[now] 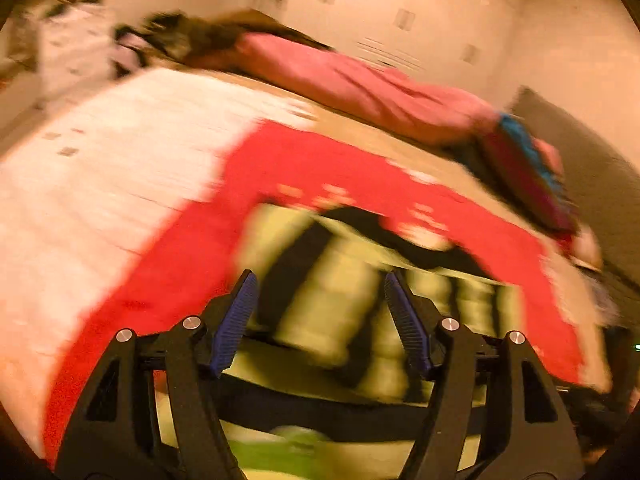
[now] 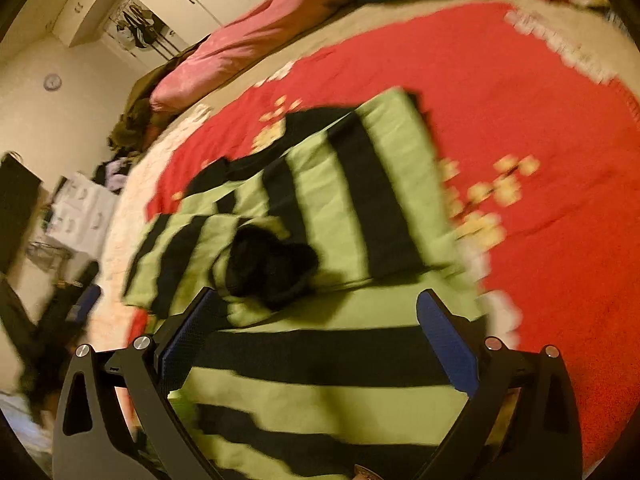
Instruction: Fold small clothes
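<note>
**Mia:** Folding looks like it is partly done. See the striped top? It is green with black stripes, and one sleeve is turned in over the middle. A dark cuff sits at the end of that sleeve, just ahead of the jaws.

**Ben:** Where is the top?

**Mia:** It lies on a red blanket on the bed. In the right view it spreads out in front of the jaws and runs under them too. In the left view it is the same, right below and ahead of the jaws.

**Ben:** Is the right gripper holding it?

**Mia:** I think not. Its jaws stand wide apart and nothing is pinched between them. Green and black cloth shows in the gap, but it is lying flat below.

**Ben:** And the left gripper?

**Mia:** Its jaws are apart as well, a bit less wide. The picture is very smeary, but I see no cloth caught between the blue pads.

**Ben:** So what comes next?

**Mia:** My guess is they need to grab an edge. Each gripper should go down to a near corner or side of the top, pinch the cloth, and lift it over the rest. The cloth looks soft and thick, so it may bunch up. A pink quilt lies far past the jaws, out of the way.
</note>
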Available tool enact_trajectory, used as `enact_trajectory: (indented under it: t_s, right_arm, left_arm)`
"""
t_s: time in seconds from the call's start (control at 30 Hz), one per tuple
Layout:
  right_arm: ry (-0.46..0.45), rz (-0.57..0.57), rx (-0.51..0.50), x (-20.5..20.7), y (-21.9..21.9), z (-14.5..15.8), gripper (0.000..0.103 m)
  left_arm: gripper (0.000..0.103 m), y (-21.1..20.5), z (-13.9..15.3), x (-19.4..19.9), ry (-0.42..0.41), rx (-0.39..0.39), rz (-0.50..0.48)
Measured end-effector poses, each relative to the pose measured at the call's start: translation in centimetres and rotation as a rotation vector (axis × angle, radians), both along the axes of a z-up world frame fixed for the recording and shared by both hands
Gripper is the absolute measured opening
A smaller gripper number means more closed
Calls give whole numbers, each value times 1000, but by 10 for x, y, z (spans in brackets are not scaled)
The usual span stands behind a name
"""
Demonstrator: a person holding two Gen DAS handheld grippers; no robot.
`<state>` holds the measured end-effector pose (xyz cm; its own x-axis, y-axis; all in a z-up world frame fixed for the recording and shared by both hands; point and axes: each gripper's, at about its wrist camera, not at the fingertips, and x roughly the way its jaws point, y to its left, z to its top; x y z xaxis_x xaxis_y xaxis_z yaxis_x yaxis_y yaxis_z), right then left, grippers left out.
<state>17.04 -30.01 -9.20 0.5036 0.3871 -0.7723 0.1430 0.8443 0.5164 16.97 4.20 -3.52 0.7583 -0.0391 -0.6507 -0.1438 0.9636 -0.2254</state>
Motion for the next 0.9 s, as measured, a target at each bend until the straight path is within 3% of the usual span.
enact_trajectory:
  t_s: [0.1,0.17,0.23,0.37,0.47,0.6,0.73,0.9]
  right_arm:
    - [24,17,68,11,16,-4,99]
    - [37,12,82,21,25,-8,99]
    - [38,-7,83,32,32,-10,99]
    - [40,-26,73,53,37,-20,97]
    - [52,-6,73,64,39,-29,55]
    - [-8,91,37,69,46,-18,21]
    - [-107,167,60,69,50,16,18]
    - [-285,231,90,64,35,89,18]
  left_arm:
    - [58,31,-14,0,24,33,99]
    - [58,46,-21,1,44,-7,139]
    - [58,52,-24,0,40,-12,160]
    - [58,51,-31,2,33,58,158]
    - [58,51,-33,1,34,42,153]
    - [58,49,-37,5,39,60,158]
    - [58,52,-38,5,36,59,171]
    - [58,50,-32,3,-3,58,155]
